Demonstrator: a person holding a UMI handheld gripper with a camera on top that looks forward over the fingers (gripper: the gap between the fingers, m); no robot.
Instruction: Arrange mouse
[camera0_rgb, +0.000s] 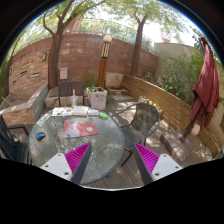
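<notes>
My gripper (111, 160) is held high above a round glass table (70, 145) on a patio, with its fingers wide apart and nothing between them. The left pad (76, 157) overlaps the table's near edge; the right pad (147, 158) is over the wooden deck. A small blue object that may be the mouse (40, 135) lies at the table's left side. A small green object (104, 116) lies at the far right rim. Flat white and pink items (75, 112) lie at the far side of the table. All are well beyond the fingers.
A metal chair (143, 118) stands right of the table. A white planter (96, 97) and a brick wall (70, 55) are behind. A folded red umbrella (207, 85) stands at right by a wooden railing (160, 100). Wooden deck (125, 165) lies below.
</notes>
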